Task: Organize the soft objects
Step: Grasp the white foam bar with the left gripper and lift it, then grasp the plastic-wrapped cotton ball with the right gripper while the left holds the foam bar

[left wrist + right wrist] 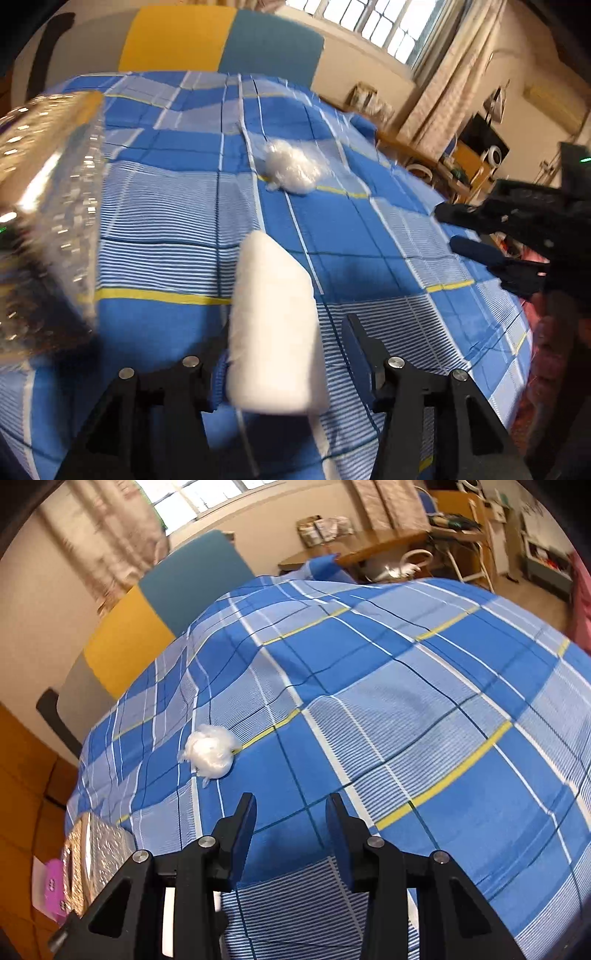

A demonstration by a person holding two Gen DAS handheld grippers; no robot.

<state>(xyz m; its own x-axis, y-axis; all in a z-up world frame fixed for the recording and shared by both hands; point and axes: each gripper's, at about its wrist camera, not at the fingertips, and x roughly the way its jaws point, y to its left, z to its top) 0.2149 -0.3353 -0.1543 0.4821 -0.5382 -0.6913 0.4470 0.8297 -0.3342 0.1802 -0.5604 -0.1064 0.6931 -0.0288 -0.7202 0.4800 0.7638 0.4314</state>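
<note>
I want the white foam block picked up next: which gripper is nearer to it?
Left. The left gripper straddles the white foam block, one finger visibly clear of it. The right gripper is off to its right, above the bedspread.

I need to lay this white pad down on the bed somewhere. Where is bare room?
The bedspread lies bare right of the crumpled plastic bag, out to its far edge. A smaller patch sits between the bag and the white pad. Crowded: the patterned glass container at the left edge.
</note>
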